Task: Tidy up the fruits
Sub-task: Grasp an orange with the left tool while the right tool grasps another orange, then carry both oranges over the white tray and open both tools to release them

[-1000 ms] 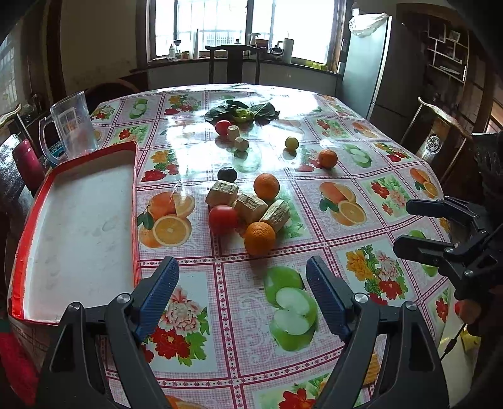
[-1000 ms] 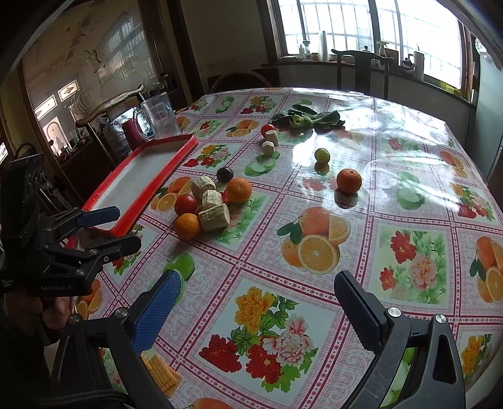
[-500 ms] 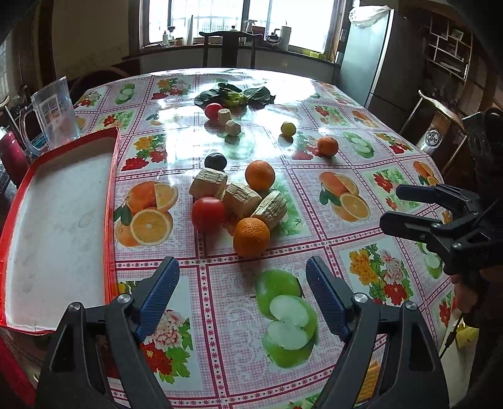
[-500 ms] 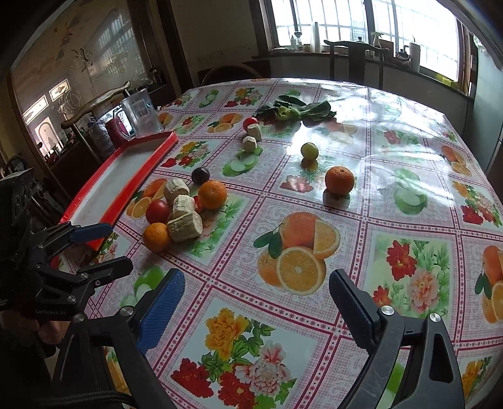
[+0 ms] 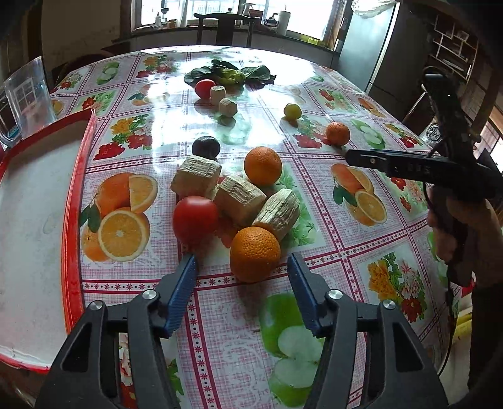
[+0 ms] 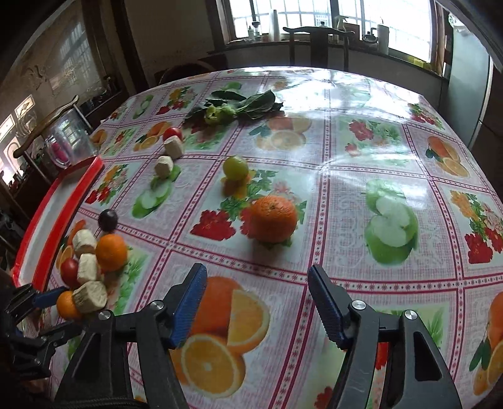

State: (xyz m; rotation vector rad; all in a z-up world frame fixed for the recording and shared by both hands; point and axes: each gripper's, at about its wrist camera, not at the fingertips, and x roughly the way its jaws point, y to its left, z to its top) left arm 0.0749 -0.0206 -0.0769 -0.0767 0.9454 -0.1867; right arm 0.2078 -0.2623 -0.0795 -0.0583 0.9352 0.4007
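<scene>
Left claw [image 5: 241, 272] spread wide, flanking the nearest orange [image 5: 254, 254] to grip it; right claw [image 6: 256, 291] spread, facing another orange [image 6: 273, 218].

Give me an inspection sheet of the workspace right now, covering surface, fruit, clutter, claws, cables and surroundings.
Surface: table under a glossy fruit-print cloth.
Job's things: nearest orange lies just ahead of the left claw; red fruit, second orange and dark plum cluster behind it; lone orange and green fruit sit apart; red-rimmed tray holds no fruit.
Clutter: pale cut chunks among the fruit; leafy greens at the far side.
Claws: left open, nothing gripped; right claw open, pointing toward the lone orange.
Cables: nothing seen.
Surroundings: clear jug, chair, windows, fridge.
</scene>
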